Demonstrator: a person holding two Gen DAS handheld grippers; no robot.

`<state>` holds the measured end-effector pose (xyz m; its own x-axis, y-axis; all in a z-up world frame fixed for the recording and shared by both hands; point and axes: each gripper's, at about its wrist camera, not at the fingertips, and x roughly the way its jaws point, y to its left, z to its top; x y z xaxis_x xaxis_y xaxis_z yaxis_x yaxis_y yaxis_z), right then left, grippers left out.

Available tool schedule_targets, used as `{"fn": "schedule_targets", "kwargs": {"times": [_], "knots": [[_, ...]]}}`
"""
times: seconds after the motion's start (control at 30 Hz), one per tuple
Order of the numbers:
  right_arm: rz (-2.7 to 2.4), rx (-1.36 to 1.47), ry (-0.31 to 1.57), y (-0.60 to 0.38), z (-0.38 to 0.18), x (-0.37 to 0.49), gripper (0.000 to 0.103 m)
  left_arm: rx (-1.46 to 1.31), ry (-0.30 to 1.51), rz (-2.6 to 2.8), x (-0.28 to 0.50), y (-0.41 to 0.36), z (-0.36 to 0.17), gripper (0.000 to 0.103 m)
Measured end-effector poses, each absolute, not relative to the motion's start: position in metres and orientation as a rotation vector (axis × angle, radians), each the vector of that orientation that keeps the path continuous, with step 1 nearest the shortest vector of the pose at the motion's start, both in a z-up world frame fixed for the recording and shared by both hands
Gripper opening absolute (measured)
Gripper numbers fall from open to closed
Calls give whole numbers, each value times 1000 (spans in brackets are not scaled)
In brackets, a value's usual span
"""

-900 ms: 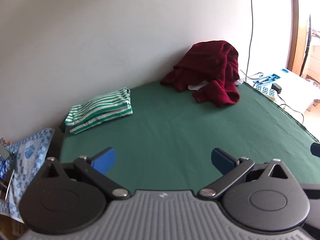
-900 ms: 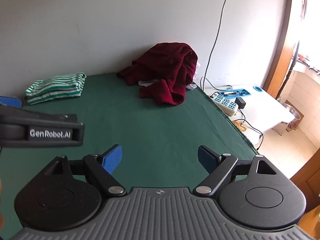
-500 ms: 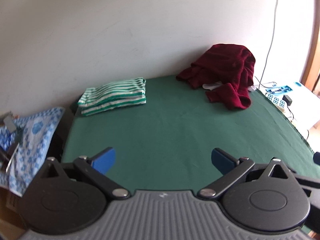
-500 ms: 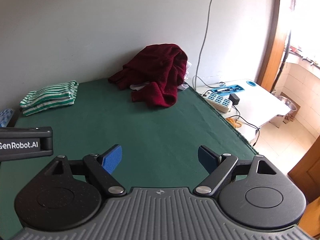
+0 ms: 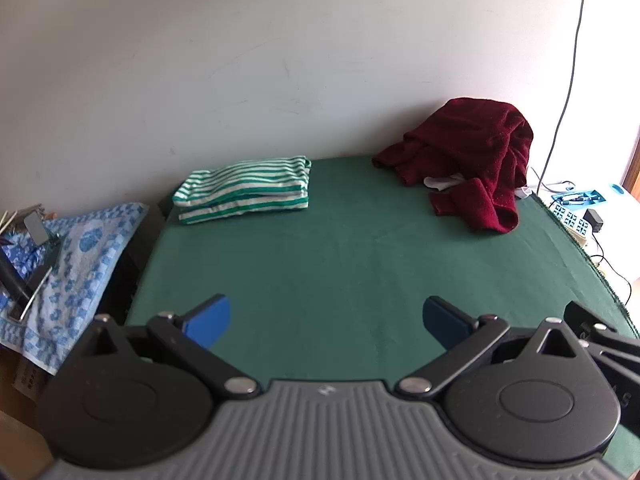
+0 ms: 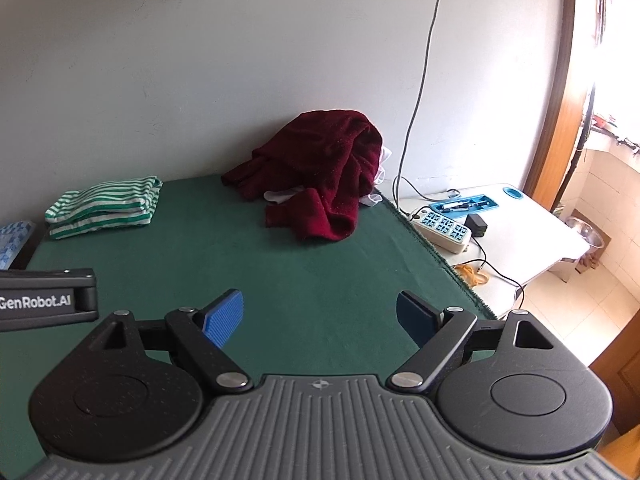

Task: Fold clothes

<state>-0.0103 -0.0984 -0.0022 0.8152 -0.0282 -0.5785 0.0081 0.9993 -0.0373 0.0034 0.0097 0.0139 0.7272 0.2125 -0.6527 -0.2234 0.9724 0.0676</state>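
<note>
Blue tray [image 6: 466, 205], seemingly holding pens [image 6: 464, 204]

Colours I see on my two wrist feeds

My table cloth [image 5: 360, 264] is dark green; the folded shirt [image 5: 244, 190] is green-and-white striped, the heaped garment [image 5: 476, 156] deep maroon, the towel [image 5: 84, 256] at left blue-and-white patterned, my finger pads [image 6: 224, 320] blue.

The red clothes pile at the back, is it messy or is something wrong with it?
Yes, a bit messy. The dark red garment sits crumpled in a heap at the far right of the green table, with something white poking out underneath. The striped garment is neatly folded. Both grippers, left gripper and right gripper, are open and empty.
</note>
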Motion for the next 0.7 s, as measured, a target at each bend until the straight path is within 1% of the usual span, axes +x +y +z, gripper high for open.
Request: {"fn": "schedule_targets", "kwargs": {"times": [0.7], "knots": [[-40,-8,615,-104,-8,-16,86,27,739,187,-1,-6,-3,102]]}}
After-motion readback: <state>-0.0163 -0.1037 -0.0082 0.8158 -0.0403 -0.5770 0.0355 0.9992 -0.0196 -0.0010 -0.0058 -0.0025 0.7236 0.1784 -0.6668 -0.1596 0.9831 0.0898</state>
